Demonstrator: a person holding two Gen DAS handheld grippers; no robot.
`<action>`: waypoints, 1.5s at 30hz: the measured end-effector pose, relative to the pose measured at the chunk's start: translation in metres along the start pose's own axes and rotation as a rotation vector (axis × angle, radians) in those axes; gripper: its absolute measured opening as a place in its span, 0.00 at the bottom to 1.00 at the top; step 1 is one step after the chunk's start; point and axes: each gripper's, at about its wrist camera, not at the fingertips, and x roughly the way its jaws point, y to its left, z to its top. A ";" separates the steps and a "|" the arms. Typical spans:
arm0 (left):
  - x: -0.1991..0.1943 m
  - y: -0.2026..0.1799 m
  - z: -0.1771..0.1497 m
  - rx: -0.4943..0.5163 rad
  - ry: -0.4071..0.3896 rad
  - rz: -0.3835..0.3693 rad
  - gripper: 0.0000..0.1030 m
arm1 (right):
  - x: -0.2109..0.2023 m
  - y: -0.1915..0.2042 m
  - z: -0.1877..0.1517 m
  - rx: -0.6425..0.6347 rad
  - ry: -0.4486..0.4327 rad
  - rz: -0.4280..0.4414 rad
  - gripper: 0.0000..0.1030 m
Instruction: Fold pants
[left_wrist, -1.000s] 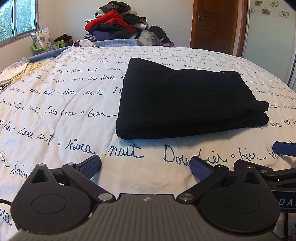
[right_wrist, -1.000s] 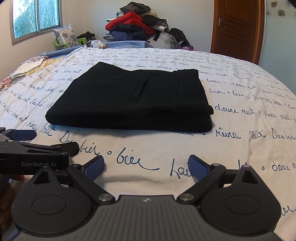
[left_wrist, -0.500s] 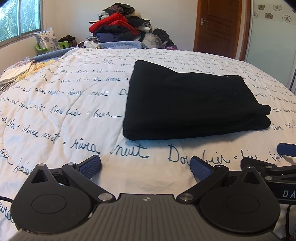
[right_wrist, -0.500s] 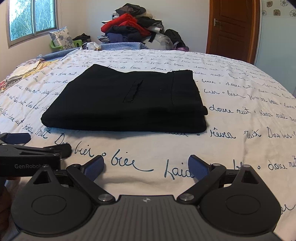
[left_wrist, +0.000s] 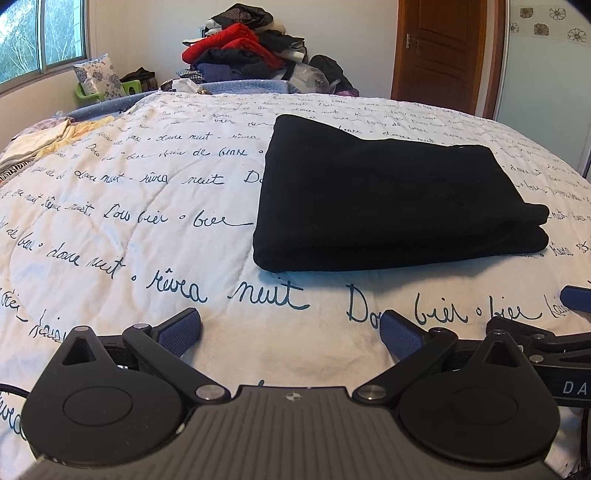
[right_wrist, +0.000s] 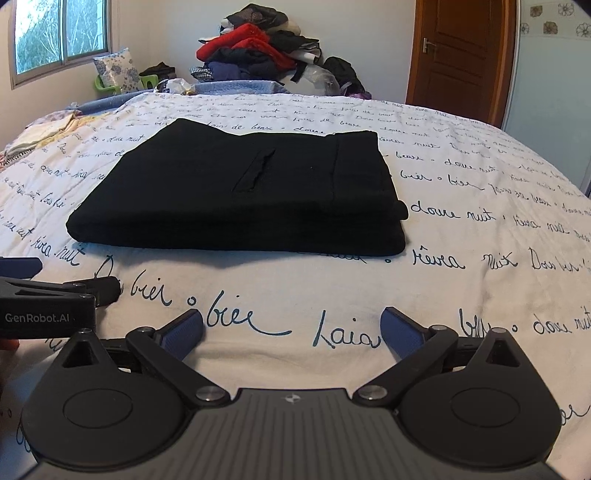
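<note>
The black pants lie folded into a flat rectangle on the white quilt with blue script; they also show in the right wrist view, with a back pocket slit on top. My left gripper is open and empty, held above the quilt in front of the pants' near edge. My right gripper is open and empty, also in front of the pants, apart from them. The left gripper's side shows at the left edge of the right wrist view.
A pile of clothes sits beyond the far end of the bed. Light folded fabric lies at the bed's left side. A floral cushion sits under the window. A wooden door stands at the back right.
Both grippers have drifted slightly, so the pants shift a little in each view. Both stay open and empty. The pants have not moved on the quilt.
</note>
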 end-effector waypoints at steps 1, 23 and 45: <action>0.000 0.000 0.000 0.002 -0.001 0.001 1.00 | 0.000 0.000 0.000 0.002 -0.001 0.002 1.00; 0.000 0.001 -0.001 -0.002 -0.006 -0.001 1.00 | -0.001 0.002 0.000 -0.004 0.008 -0.003 1.00; -0.003 0.000 -0.002 -0.007 -0.014 0.007 1.00 | -0.001 0.002 0.000 -0.003 0.003 -0.001 1.00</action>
